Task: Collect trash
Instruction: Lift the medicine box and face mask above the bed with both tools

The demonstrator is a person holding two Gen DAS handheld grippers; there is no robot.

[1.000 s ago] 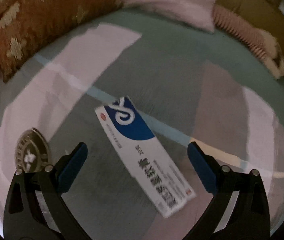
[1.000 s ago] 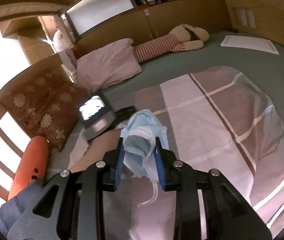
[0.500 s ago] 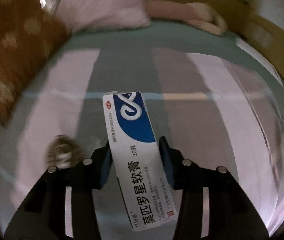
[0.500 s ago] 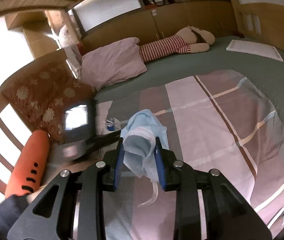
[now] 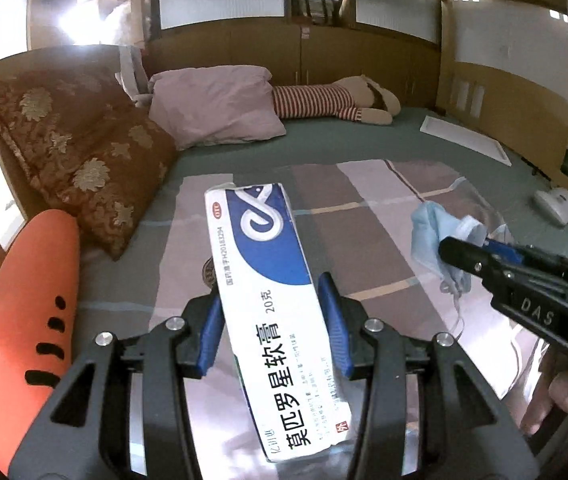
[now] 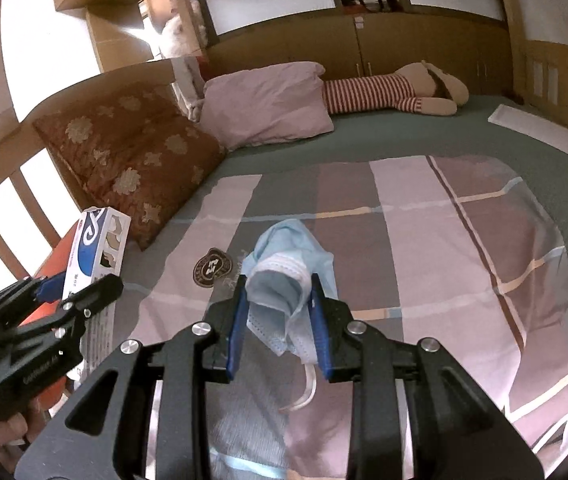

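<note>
The left gripper point(image 5: 269, 322) pinches a long white and blue box point(image 5: 271, 300); the blue pads point(image 5: 207, 328) press on its two long sides, near the middle of the box; one end sticks out past the fingertips and the other end reaches back toward the camera; the box is up in the air above the bed point(image 5: 364, 156), tilted a little. In the right wrist view the same box point(image 6: 91, 248) shows at the left edge, held in the left gripper point(image 6: 71, 292), with its open end flap up.

The right gripper point(image 6: 277, 320) is squeezed on a crumpled light blue face mask point(image 6: 284, 280); the mask sits right between the pads and puffs up above them; a white ear loop point(image 6: 308, 388) hangs down under the fingers. The mask is off the striped blanket point(image 6: 444, 220).

A small round dark badge point(image 6: 211, 268) lies on the blanket, just left of the mask; an orange carrot cushion point(image 5: 23, 320) lies at the left side of the bed, beside a brown flowered pillow point(image 5: 83, 160).
</note>
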